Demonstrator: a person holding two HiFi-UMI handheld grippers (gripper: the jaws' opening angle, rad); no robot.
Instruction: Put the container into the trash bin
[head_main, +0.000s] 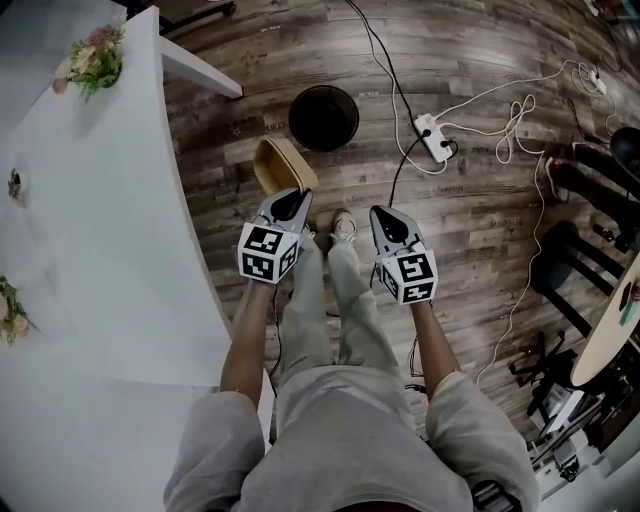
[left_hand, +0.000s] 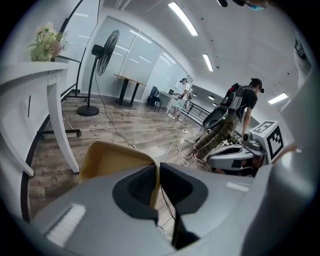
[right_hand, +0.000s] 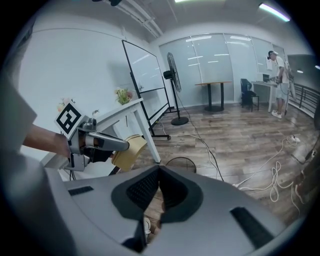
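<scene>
A tan, open container (head_main: 279, 164) hangs over the wooden floor, with my left gripper (head_main: 291, 203) shut on its rim. In the left gripper view the jaws pinch the container's (left_hand: 112, 159) thin right wall. The black round trash bin (head_main: 323, 118) stands on the floor just beyond the container and slightly to the right. My right gripper (head_main: 386, 220) is level with the left one, shut and empty. The right gripper view shows the container (right_hand: 128, 150) in the left gripper's jaws, with the bin (right_hand: 181, 163) low behind my closed jaws (right_hand: 159, 174).
A white table (head_main: 110, 220) with flowers (head_main: 93, 58) runs along the left. Its leg (head_main: 200, 68) stands near the bin. A power strip (head_main: 433, 137) and loose cables (head_main: 520, 120) lie on the floor to the right. Chairs and stands crowd the far right. People stand far off (left_hand: 243, 107).
</scene>
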